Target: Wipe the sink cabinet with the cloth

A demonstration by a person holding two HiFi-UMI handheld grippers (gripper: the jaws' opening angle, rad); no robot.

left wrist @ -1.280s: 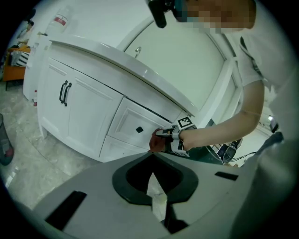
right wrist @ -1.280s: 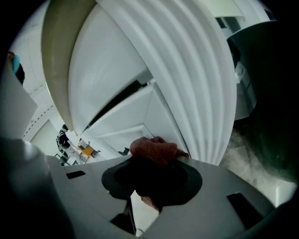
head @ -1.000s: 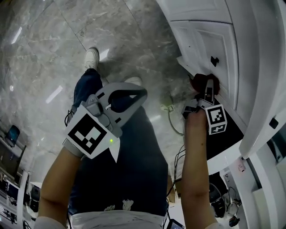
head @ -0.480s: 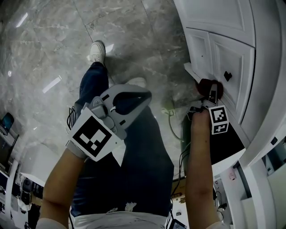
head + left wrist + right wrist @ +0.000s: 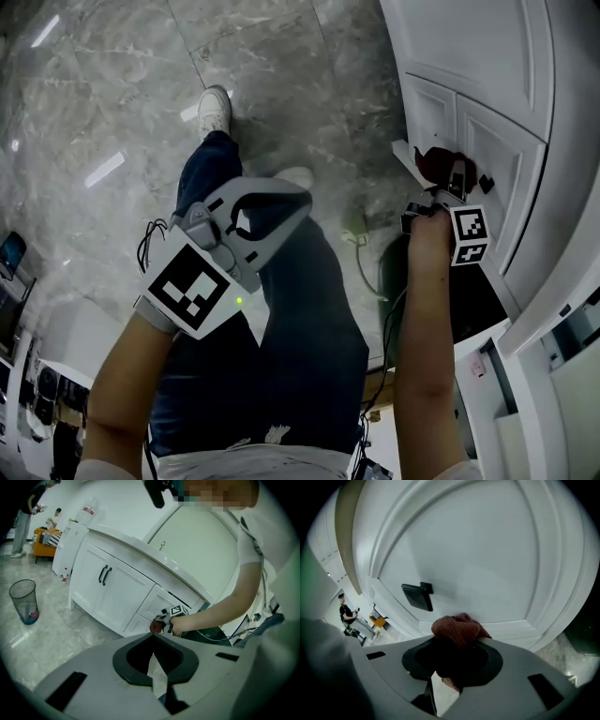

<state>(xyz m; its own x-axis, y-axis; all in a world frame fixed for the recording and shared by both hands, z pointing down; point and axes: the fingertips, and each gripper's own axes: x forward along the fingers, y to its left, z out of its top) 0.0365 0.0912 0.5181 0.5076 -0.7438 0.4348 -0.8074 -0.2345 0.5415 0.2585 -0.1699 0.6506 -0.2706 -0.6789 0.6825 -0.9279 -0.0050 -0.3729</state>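
Observation:
A red-brown cloth (image 5: 431, 164) is bunched in my right gripper (image 5: 457, 176), which is shut on it. The cloth (image 5: 457, 627) presses against a white panelled door of the sink cabinet (image 5: 478, 550), just below and to the right of a black handle (image 5: 418, 595). The left gripper view shows the cloth (image 5: 155, 626) and right hand low on the cabinet (image 5: 117, 592). My left gripper (image 5: 298, 195) hangs over the person's thigh, away from the cabinet (image 5: 487, 84), jaws shut with nothing in them (image 5: 152, 641).
The grey marble floor (image 5: 112, 94) spreads to the left. A cable (image 5: 361, 239) lies on it near the cabinet's foot. A dark opening (image 5: 473, 300) sits beside the door. A mesh waste bin (image 5: 23, 603) stands farther along the cabinet.
The right gripper has slid the cloth along the door, from below the black handle to right beside it. The left gripper has stayed over the thigh.

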